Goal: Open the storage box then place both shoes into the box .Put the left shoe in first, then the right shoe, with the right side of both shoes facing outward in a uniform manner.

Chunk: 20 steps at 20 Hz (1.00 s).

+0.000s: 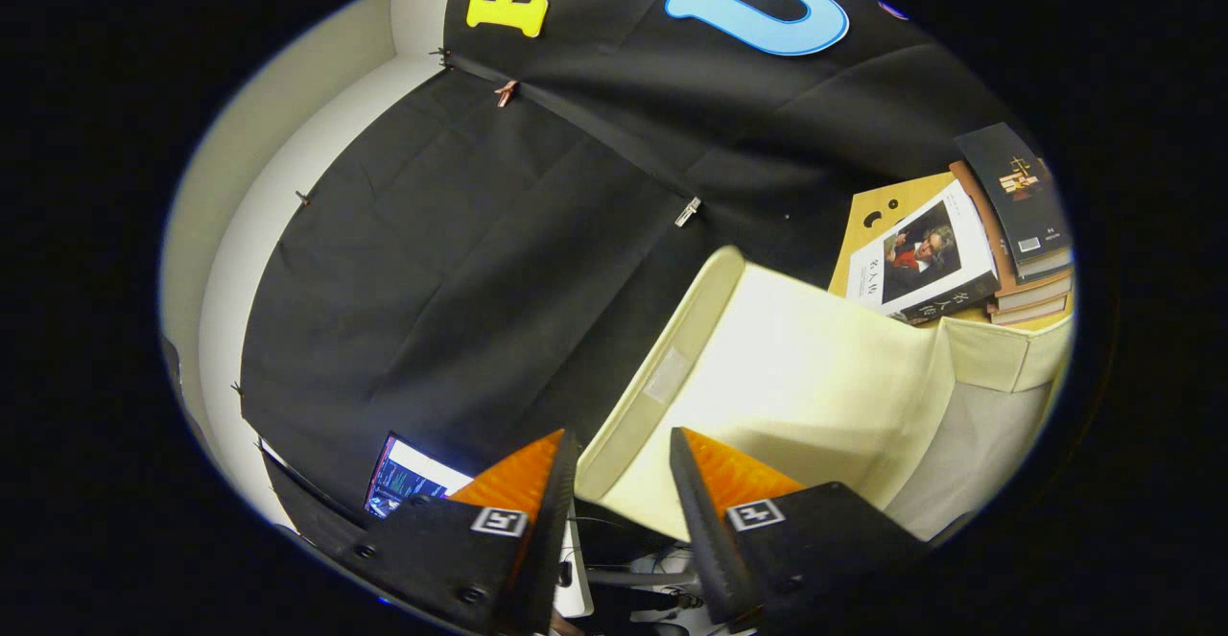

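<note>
Rising at a steep tilt just ahead of the fingers, the storage box's lid (pixel 815 367) is a broad cream panel with a rounded, padded-looking edge (pixel 662 367) and a small pale tab set into that edge. The hand-held gripper (pixel 624 463) has its fingers spread, one on either side of the lid's near edge; whether either finger actually touches the edge cannot be told, and they do not press together on it. The fingers have ridged inner faces and each carries a small square marker. Beyond the lid, the storage box (pixel 1007 358) shows a cream fabric wall with a folded seam and a grey inner surface below it. Behind the box lies a tan wooden bench (pixel 887 209) carrying a stack of books (pixel 1027 281), one white-covered book (pixel 926 267) leaning on the pile and a dark-covered one (pixel 1017 190) on top. A black cloth wall (pixel 460 262), creased and pinned with small clips, fills the space left of the lid, with a pale plain wall (pixel 240 204) past its edge. A lit screen (pixel 408 482) sits low beside the left finger, near some cables.
</note>
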Motion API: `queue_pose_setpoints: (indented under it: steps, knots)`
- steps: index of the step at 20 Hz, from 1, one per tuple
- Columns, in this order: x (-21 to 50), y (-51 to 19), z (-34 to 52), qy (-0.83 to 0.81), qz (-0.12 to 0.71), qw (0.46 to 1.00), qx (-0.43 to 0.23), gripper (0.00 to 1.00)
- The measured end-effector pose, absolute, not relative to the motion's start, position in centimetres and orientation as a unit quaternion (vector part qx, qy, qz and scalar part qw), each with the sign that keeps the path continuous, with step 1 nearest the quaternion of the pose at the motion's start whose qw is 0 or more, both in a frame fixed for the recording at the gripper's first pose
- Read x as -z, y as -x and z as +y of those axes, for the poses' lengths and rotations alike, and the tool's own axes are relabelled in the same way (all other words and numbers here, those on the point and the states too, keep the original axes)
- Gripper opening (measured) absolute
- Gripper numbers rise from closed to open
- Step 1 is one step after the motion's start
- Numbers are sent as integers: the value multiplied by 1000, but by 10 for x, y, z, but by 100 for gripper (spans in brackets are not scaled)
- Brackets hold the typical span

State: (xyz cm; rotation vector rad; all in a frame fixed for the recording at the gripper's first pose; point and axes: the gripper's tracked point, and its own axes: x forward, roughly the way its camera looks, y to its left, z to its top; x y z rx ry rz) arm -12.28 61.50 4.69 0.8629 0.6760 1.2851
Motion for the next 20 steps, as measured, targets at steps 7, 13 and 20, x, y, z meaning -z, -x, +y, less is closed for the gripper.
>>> queue_pose_setpoints:
  steps: [7,13,20]
  knots:
    - [-39,104,583,-351,268,714,-543,95]
    - [-8,86,504,-279,236,800,-475,96]
    - [39,74,380,-213,237,867,-384,96]
